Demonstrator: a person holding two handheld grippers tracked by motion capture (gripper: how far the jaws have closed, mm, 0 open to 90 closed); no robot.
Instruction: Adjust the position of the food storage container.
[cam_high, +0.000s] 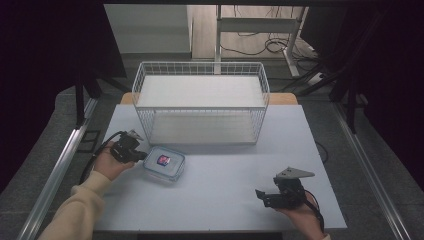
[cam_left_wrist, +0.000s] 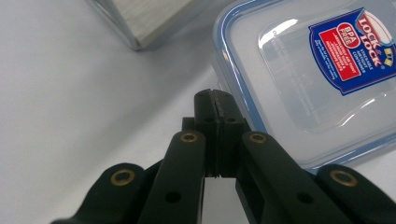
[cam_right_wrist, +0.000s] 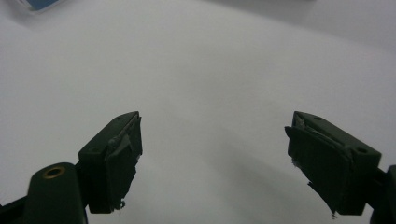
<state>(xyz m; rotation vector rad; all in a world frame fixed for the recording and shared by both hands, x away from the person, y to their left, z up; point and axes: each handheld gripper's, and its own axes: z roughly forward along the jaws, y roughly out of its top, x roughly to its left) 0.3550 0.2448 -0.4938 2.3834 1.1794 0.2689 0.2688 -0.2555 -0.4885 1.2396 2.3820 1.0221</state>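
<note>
Left gripper view: left gripper (cam_left_wrist: 215, 100), jaws closed empty, is nudging the container (cam_left_wrist: 322, 79) just beside them; pushing on probably follows.

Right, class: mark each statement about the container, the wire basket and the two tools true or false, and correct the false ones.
1. The left tool has its jaws shut with nothing between them. True.
2. The plastic container sits inside the wire basket. False: it lies on the table, in front of the basket.
3. The right tool has its jaws open over bare table. True.
4. The container's lid is off. False: the blue-rimmed lid is on, with a red and blue label on top.
5. The right tool grips the container. False: it holds nothing, well away from it.
</note>
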